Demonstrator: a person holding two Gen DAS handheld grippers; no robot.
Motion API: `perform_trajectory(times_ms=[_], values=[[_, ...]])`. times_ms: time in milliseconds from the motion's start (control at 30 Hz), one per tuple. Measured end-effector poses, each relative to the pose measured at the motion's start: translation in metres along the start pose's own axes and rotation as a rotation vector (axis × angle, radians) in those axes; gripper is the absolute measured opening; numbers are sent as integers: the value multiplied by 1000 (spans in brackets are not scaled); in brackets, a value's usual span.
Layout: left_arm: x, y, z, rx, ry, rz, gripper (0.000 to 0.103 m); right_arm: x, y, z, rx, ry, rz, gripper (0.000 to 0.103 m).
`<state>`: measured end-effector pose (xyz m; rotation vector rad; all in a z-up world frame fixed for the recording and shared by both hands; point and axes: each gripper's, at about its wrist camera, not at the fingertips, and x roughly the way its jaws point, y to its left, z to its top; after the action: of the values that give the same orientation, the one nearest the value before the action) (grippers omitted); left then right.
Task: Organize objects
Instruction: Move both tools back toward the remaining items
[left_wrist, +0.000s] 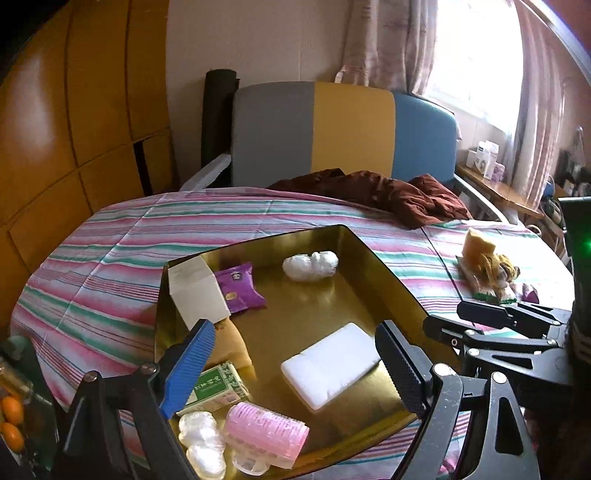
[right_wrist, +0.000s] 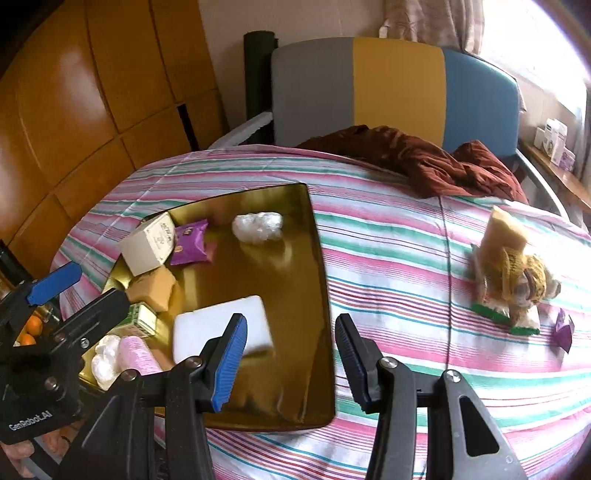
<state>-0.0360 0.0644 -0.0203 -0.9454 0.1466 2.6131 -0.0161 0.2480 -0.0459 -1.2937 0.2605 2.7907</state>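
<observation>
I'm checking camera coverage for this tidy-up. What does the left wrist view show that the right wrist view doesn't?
Only the left wrist view: the pink hair roller in full, and the right gripper from the side.

Only the right wrist view: the tan block in full, the small purple packet on the striped cloth, and the left gripper from the side.

Both: the gold tray, white pad, white box, purple packet in the tray, and stuffed toy.
</observation>
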Motion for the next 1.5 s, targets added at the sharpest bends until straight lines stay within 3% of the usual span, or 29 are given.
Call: perform_trajectory(times_ms=[367, 900, 1067, 1267, 1300, 1367, 1500], values=[[5, -24, -2, 65, 23, -41, 89, -5, -48, -6, 88, 20, -53, 50], [15, -67, 5, 162, 47, -127, 89, -34, -182, -7, 329, 41, -176, 50], [20, -79, 6, 186, 63, -151, 90, -33, -216, 1, 341, 45, -226, 50], [26, -90, 6, 202, 84, -162, 90, -17, -240, 15, 321, 25, -210, 50], [26, -91, 7, 204, 85, -163, 90, -13, -241, 18, 311, 23, -210, 52], [28, -94, 7, 208, 89, -164, 90, -5, -244, 22, 296, 22, -213, 67], [33, -101, 9, 218, 101, -171, 90, 14, -243, 28, 251, 46, -217, 67]])
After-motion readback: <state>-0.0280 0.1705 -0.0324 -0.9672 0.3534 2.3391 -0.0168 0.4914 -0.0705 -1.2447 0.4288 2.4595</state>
